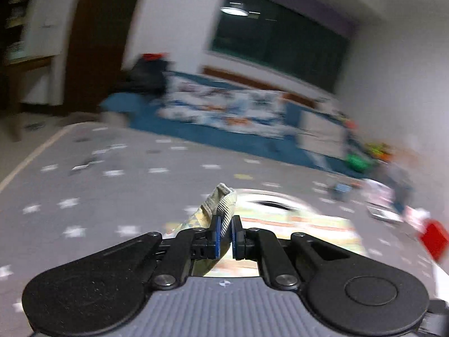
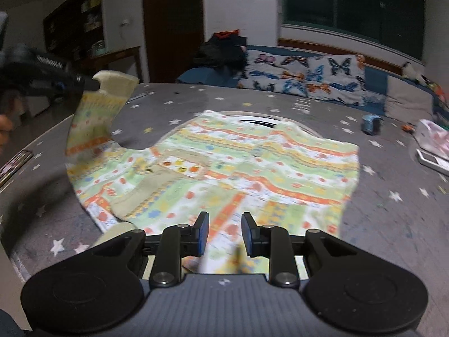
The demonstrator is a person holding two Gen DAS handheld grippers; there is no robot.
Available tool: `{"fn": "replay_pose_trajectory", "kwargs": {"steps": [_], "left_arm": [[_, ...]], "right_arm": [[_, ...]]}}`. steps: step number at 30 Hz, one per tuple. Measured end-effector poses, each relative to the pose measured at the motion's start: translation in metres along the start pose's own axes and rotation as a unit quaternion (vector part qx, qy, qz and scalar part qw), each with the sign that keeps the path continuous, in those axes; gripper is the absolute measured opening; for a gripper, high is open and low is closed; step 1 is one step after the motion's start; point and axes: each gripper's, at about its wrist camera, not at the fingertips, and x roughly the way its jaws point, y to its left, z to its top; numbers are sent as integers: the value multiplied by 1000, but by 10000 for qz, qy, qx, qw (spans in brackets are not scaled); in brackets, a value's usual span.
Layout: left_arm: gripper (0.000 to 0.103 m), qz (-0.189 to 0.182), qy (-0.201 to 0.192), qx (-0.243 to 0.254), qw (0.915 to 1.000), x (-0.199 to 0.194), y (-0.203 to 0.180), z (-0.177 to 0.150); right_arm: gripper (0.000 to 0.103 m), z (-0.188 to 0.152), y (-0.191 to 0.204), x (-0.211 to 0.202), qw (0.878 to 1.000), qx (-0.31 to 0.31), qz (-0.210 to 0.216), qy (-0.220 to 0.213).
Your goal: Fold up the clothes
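Observation:
A small patterned garment (image 2: pixel 238 165) in green, yellow and orange lies spread on the grey star-print mat (image 2: pixel 393 210). My left gripper (image 1: pixel 224 234) is shut on the ribbed cuff (image 1: pixel 224 199) of one sleeve. In the right wrist view the left gripper (image 2: pixel 92 84) holds that sleeve (image 2: pixel 95 118) lifted at the garment's left. My right gripper (image 2: pixel 224 233) is open and empty, just above the garment's near edge. The left wrist view is blurred by motion.
A blue sofa with butterfly cushions (image 2: pixel 303 75) lines the far edge of the mat. A small blue object (image 2: pixel 370 123), a white bag (image 2: pixel 432 137) and a flat white device (image 2: pixel 432 163) lie at the right. A phone (image 2: pixel 14 165) lies at the left edge.

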Motion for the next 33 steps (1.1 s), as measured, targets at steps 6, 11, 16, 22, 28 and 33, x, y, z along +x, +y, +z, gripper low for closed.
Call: {"fn": "replay_pose_trajectory", "kwargs": {"steps": [6, 11, 16, 22, 28, 33], "left_arm": [[8, -1067, 350, 444, 9927, 19, -78, -17], [8, -1612, 875, 516, 9817, 46, -110, -33], [25, -1794, 1296, 602, 9733, 60, -109, -49], [34, -1526, 1145, 621, 9797, 51, -72, -50], [34, -663, 1175, 652, 9887, 47, -21, -60], [34, -271, 1271, 442, 9905, 37, 16, -71]], "right_arm": [[25, -12, -28, -15, 9990, 357, -275, -45], [25, -21, -41, -23, 9979, 511, -406, -49], [25, -24, -50, -28, 9962, 687, -525, -80], [25, -20, -54, -26, 9953, 842, -471, -95], [25, -15, -51, -1, 9953, 910, -319, 100], [28, -18, -48, 19, 9942, 953, -400, 300]]}}
